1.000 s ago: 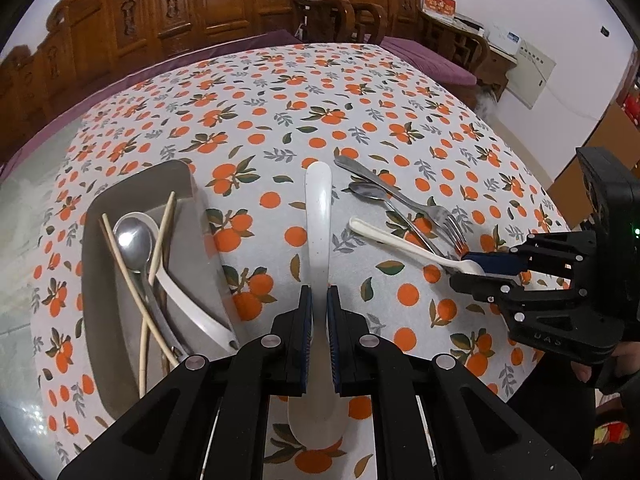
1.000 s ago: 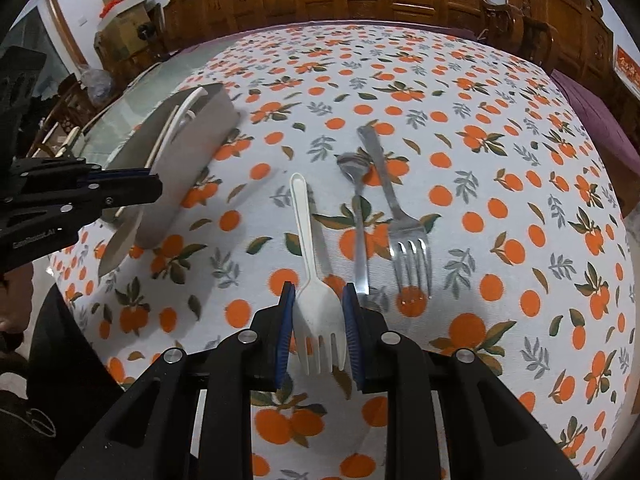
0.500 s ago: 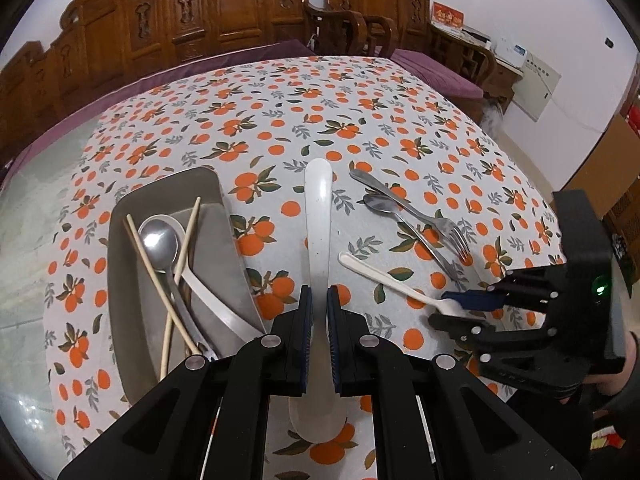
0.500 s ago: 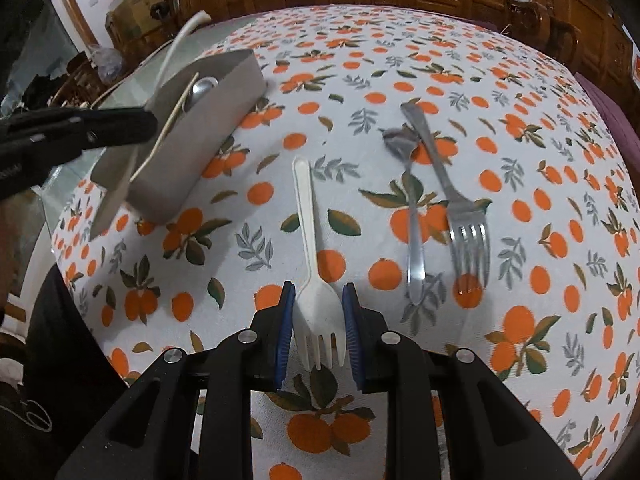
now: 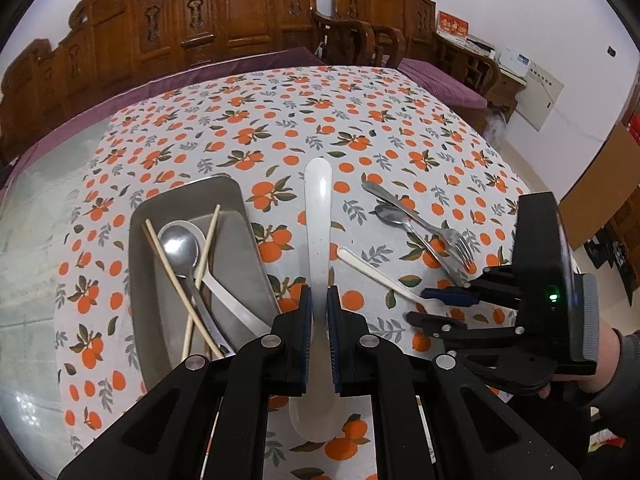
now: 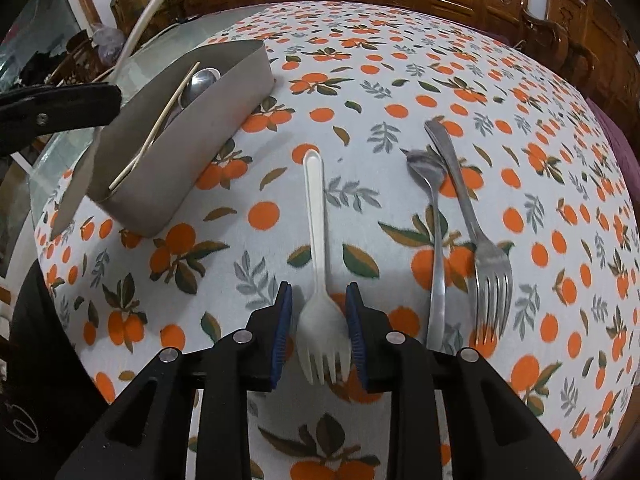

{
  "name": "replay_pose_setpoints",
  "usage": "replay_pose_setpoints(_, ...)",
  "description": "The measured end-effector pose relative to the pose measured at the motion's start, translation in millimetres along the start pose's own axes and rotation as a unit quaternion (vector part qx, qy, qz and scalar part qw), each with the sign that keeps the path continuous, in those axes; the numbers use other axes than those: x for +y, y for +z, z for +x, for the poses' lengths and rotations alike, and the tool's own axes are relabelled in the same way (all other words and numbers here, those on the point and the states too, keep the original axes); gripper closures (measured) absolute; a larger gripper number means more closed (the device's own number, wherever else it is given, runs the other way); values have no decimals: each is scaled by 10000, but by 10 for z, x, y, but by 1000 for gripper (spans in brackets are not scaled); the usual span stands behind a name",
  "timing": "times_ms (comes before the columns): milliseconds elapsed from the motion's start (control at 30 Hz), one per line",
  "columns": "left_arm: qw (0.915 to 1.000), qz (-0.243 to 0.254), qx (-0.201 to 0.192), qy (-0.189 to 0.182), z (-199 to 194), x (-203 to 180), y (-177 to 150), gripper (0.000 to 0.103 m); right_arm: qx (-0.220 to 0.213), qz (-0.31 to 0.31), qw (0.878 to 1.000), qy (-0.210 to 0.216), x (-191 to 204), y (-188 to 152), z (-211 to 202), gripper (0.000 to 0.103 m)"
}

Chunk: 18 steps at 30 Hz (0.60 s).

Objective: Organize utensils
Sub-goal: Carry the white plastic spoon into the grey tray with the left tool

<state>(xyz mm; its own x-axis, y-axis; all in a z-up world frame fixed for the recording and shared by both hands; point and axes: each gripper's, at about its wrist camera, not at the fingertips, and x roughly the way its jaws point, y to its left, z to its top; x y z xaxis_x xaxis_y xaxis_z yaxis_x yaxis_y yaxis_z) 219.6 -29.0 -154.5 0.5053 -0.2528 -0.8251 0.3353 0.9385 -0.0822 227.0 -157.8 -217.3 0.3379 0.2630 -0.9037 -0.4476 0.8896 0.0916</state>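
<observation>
My left gripper (image 5: 319, 312) is shut on a white ceramic spoon (image 5: 318, 216), handle pointing away, held above the table beside the grey metal tray (image 5: 224, 196). The tray holds a metal spoon (image 5: 180, 246), chopsticks (image 5: 176, 280) and another utensil. My right gripper (image 6: 319, 320) has its jaws either side of the white plastic fork (image 6: 318, 240); a small gap shows at each pad, and the fork lies on the tablecloth. In the left wrist view the right gripper (image 5: 436, 304) sits at the fork's (image 5: 376, 270) tine end. A metal fork (image 6: 476, 236) and small metal spoon (image 6: 434, 232) lie to its right.
The table (image 5: 360, 120) has an orange-print cloth, with bare glass at the left (image 5: 36, 240). Carved wooden chairs (image 5: 240, 12) stand behind it. The tray shows in the right wrist view (image 6: 224, 92), left of the plastic fork.
The left gripper has lifted higher with the white spoon. The right gripper's jaws have widened slightly around the plastic fork and its view has shifted closer to the table.
</observation>
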Motion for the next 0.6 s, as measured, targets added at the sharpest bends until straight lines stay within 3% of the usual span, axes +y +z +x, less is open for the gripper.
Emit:
replay_pose_setpoints(100, 10000, -35, -42, 0, -39, 29, 18, 96, 5, -20, 10000, -9, 16, 68, 33, 64)
replay_pose_setpoints(267, 9999, -83, -106, 1, -91, 69, 43, 96, 22, -90, 9999, -52, 37, 140, 74, 64)
replay_pose_setpoints(300, 9999, -91, -117, 1, -98, 78, 47, 96, 29, -104, 9999, -83, 40, 151, 81, 67)
replay_pose_setpoints(367, 9999, -100, -133, 15, -105, 100, 56, 96, 52, -199, 9994, -267, 50, 177, 95, 90)
replay_pose_setpoints(400, 9998, -118, -144, 27, -112, 122, 64, 96, 67, -223, 9993, -279, 46, 183, 99, 95)
replay_pose_setpoints(600, 9994, -252, -169, 143, -111, 324, 97, 96, 73, -43, 9999, -116, -20, 181, 51, 96)
